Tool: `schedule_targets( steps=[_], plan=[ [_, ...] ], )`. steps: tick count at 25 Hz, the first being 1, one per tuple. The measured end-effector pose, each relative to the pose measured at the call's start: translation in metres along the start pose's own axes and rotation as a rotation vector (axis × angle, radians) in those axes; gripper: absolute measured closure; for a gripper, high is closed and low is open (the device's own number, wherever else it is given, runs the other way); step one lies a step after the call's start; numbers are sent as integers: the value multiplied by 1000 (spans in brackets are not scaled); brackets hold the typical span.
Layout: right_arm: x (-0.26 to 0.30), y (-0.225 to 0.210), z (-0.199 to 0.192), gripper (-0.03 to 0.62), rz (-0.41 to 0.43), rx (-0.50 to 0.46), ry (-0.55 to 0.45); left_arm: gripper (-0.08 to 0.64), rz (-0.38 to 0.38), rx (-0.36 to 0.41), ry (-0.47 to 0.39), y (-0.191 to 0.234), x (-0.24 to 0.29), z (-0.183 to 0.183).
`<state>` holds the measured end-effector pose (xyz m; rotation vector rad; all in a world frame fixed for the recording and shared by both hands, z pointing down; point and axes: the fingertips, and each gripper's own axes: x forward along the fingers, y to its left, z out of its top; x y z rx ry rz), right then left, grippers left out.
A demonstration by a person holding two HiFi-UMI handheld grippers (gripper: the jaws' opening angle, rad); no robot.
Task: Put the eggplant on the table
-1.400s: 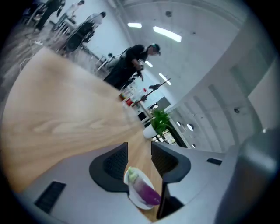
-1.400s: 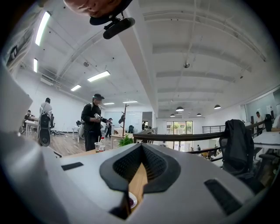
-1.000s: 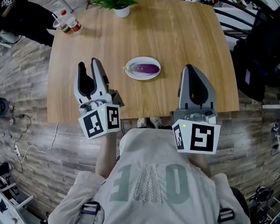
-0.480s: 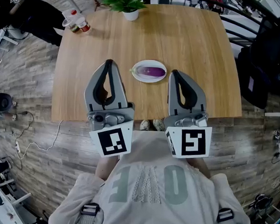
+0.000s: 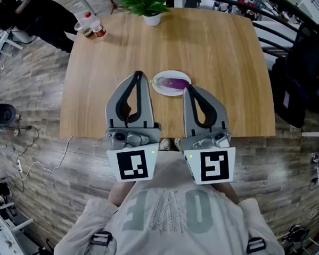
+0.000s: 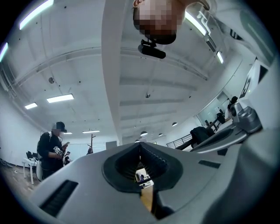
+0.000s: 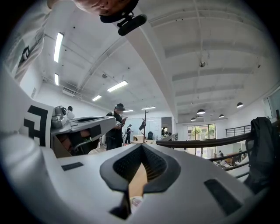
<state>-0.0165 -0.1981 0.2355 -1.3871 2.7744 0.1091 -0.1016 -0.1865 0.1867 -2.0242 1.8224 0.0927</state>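
Note:
A purple eggplant [image 5: 173, 84] lies on a small white plate [image 5: 163, 75] near the middle of the wooden table [image 5: 222, 53]. My left gripper [image 5: 139, 74] is held above the table's near half, its tips just left of the plate, jaws shut and empty. Just to its right is my right gripper [image 5: 187, 89], its tips at the plate's near right rim, also shut with nothing in it. In the left gripper view the left gripper [image 6: 140, 145] points slightly upward at the ceiling. The right gripper [image 7: 141, 147] in its own view points level across the room.
A potted plant [image 5: 147, 3] stands at the table's far edge, and bottles and a cup [image 5: 90, 26] sit at the far left corner. Dark chairs and a jacket [image 5: 309, 63] crowd the right side. A person in black [image 6: 51, 146] stands farther off in the room.
The left gripper's jaws went from wide open to shut. Both grippers drew inward and forward, and now sit side by side just short of the plate.

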Motion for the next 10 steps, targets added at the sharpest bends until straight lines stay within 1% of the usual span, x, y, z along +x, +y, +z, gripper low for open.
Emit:
schedule_targets(
  steps=[10],
  plan=[
    [1,-3,-4,574,-2,7,4,551,-2,-27,27,4,1,-7]
  ],
)
